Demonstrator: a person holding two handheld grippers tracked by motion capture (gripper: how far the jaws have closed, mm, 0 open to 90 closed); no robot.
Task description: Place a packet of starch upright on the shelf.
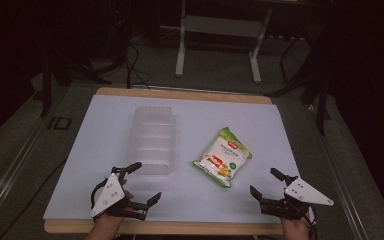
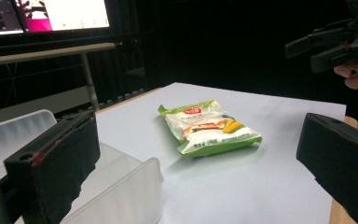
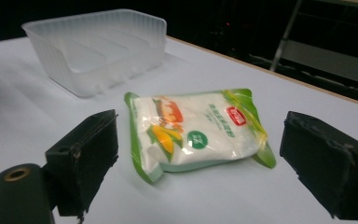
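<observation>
A green and white snack bag (image 1: 223,157) (image 2: 207,127) (image 3: 198,130) lies flat on the white table, right of centre. To its left stands a clear plastic tray (image 1: 152,138) (image 2: 121,182) (image 3: 98,46), which looks empty. My left gripper (image 1: 146,182) (image 2: 200,163) hovers open near the front left edge, just below the tray's near end. My right gripper (image 1: 269,181) (image 3: 200,158) (image 2: 314,46) is open near the front right edge, jaws pointing at the bag with nothing between them.
The white table (image 1: 100,150) has a wooden rim (image 1: 180,94) at the back and front. A metal stand (image 1: 220,30) and cables lie on the dark floor beyond. A lit monitor (image 2: 51,14) glows in the left gripper view.
</observation>
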